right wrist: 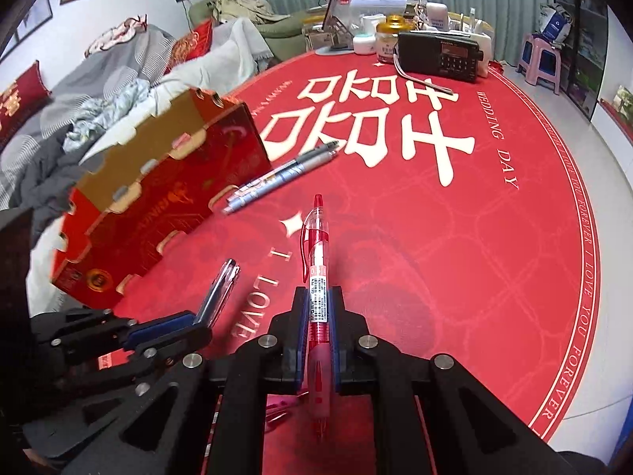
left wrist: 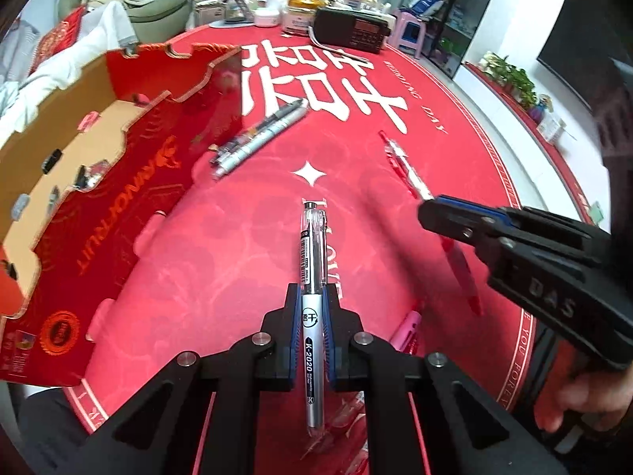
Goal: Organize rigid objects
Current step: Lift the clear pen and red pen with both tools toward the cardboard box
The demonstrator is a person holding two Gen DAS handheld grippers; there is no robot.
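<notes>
Two pens are being held off the counter, one per tool. The left tool is clenching a silver-and-clear pen marked "K-2020" between its blue pads, the pen pointing forward along the fingers. The right tool is gripping a red retractable pen with a white barcode label whose small print is too fine to read. Two grey pens are lying side by side, touching, on the round red counter just beside one red cardboard box, which is standing open at the counter's left edge. A pink pen is lying partly hidden near the left tool. The counter cover is bearing large white characters and the words "WEDDING DAY" and "I LOVE YOU FOREVER". One black radio is sitting at the far edge among jars.
</notes>
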